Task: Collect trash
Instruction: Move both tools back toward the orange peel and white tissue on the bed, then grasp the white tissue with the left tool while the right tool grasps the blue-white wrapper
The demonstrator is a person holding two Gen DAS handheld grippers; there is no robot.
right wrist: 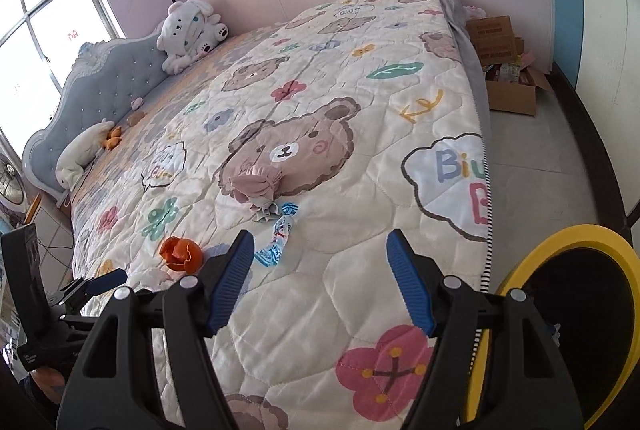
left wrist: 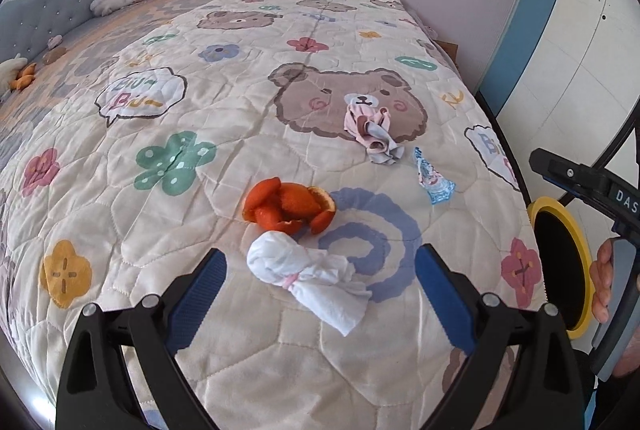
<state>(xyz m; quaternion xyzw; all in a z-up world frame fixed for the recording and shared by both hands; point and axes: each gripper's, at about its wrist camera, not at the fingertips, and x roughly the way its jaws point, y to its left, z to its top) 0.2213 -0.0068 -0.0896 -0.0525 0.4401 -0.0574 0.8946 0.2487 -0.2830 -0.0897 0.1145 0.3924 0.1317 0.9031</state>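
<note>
Both my left gripper (left wrist: 320, 282) and right gripper (right wrist: 320, 270) gape empty. Nothing collected: tissue wad (left wrist: 308, 276) between left fingers, orange peel (left wrist: 288, 207) beyond, wrapper (left wrist: 432, 175) farther; yellow bin (right wrist: 560, 310) right.

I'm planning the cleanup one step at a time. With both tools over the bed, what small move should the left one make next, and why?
Probably ease the left tool down over the white tissue wad. Its jaws are open, the wad lies between them on the quilt, and it is the nearest scrap. The yellow-rimmed bin waits beside the bed.
</note>
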